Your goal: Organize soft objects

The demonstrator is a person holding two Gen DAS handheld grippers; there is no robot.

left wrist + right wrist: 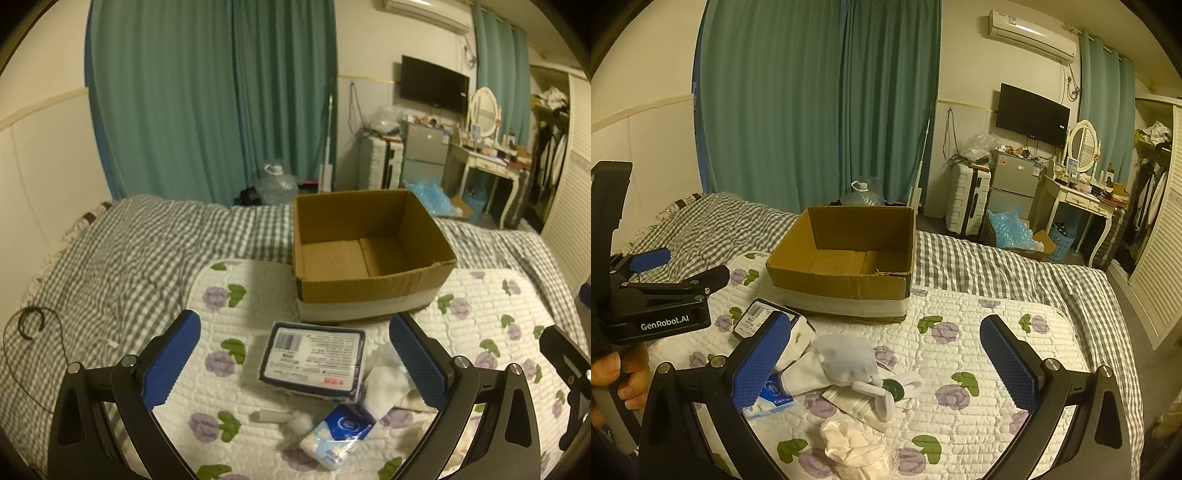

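An empty cardboard box (413,290) (831,282) stands on the flowered quilt (258,291) (979,332). In front of it lies a dark-edged tissue pack (314,358) (753,317), a small blue tissue packet (338,435) (772,397), and white socks (846,363) with a crumpled cream cloth (855,448). My left gripper (295,354) hovers open over the tissue pack, holding nothing. Wide open too, my right gripper (886,354) hangs above the socks. The left gripper's body (661,306) shows at the left of the right wrist view, held by a hand (613,373).
A grey checked duvet (122,254) covers the bed, with a black cable (33,325) on it at left. Beyond the bed are green curtains (820,96), a water jug (277,182), a suitcase (969,199), a small fridge (1012,184) and a dressing table (1082,199).
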